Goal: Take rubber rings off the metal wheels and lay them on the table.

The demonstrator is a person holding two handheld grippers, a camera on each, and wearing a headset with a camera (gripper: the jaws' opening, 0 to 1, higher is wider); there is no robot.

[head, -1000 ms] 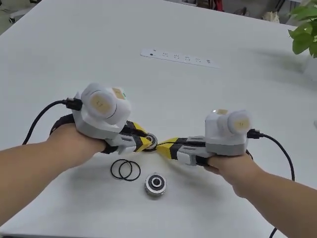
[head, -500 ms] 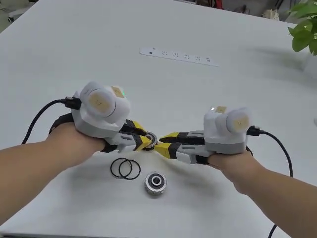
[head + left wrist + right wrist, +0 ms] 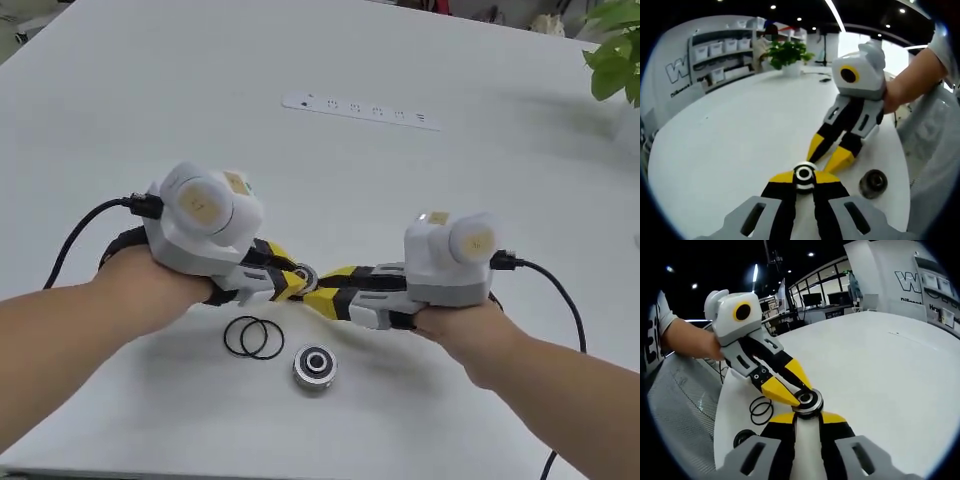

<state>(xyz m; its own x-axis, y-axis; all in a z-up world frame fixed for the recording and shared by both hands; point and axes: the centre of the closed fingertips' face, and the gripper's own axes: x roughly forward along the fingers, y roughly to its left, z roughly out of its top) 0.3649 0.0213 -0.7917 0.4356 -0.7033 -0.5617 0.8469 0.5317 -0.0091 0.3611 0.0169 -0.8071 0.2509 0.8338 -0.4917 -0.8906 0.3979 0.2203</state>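
My left gripper (image 3: 293, 283) is shut on a small metal wheel (image 3: 304, 277), held a little above the white table (image 3: 420, 200). In the left gripper view the wheel (image 3: 804, 172) sits pinched between my yellow tips (image 3: 804, 178). My right gripper (image 3: 318, 297) comes in from the right, its jaws slightly apart and its tips right at the wheel (image 3: 809, 401). Two black rubber rings (image 3: 252, 338) lie overlapping on the table below the left gripper. A second metal wheel (image 3: 315, 366) lies flat just right of them.
A white power strip (image 3: 360, 110) lies across the far middle of the table. A green plant (image 3: 615, 50) stands at the far right corner. Black cables trail from both grippers over the near table edge.
My right gripper has moved a little to the left, bringing its tips up to the held wheel. The left gripper, the rings and the loose wheel have stayed put.
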